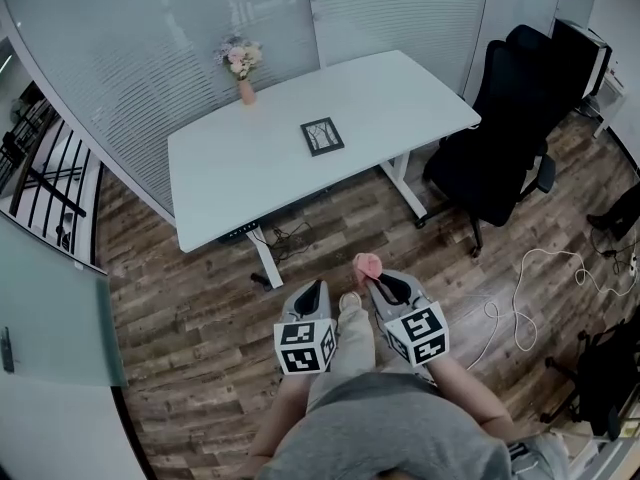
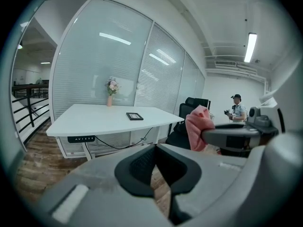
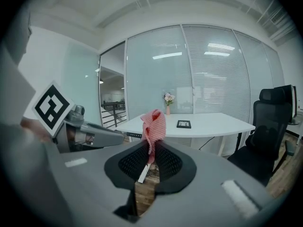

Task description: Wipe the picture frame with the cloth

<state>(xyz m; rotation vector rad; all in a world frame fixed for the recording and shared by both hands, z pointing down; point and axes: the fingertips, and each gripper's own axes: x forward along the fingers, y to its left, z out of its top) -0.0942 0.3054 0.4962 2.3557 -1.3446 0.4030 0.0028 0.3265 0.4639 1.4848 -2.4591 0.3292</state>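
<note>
A small black picture frame (image 1: 322,136) lies flat on the white table (image 1: 230,158), well ahead of both grippers. The person stands on the wooden floor, apart from the table. My right gripper (image 1: 374,279) is shut on a crumpled pink cloth (image 1: 367,264), which sticks up from its fingertips (image 3: 152,148); the cloth (image 3: 154,124) partly hides the table's near edge. My left gripper (image 1: 314,290) is beside it, shut with nothing held (image 2: 155,150). The frame (image 2: 134,116) (image 3: 183,124) shows far off in both gripper views. The cloth (image 2: 198,126) also appears in the left gripper view.
A pink vase of flowers (image 1: 243,68) stands at the table's far left corner. A black office chair (image 1: 500,128) sits right of the table. White cable (image 1: 530,288) lies on the floor at the right. Another person (image 2: 236,109) stands far back.
</note>
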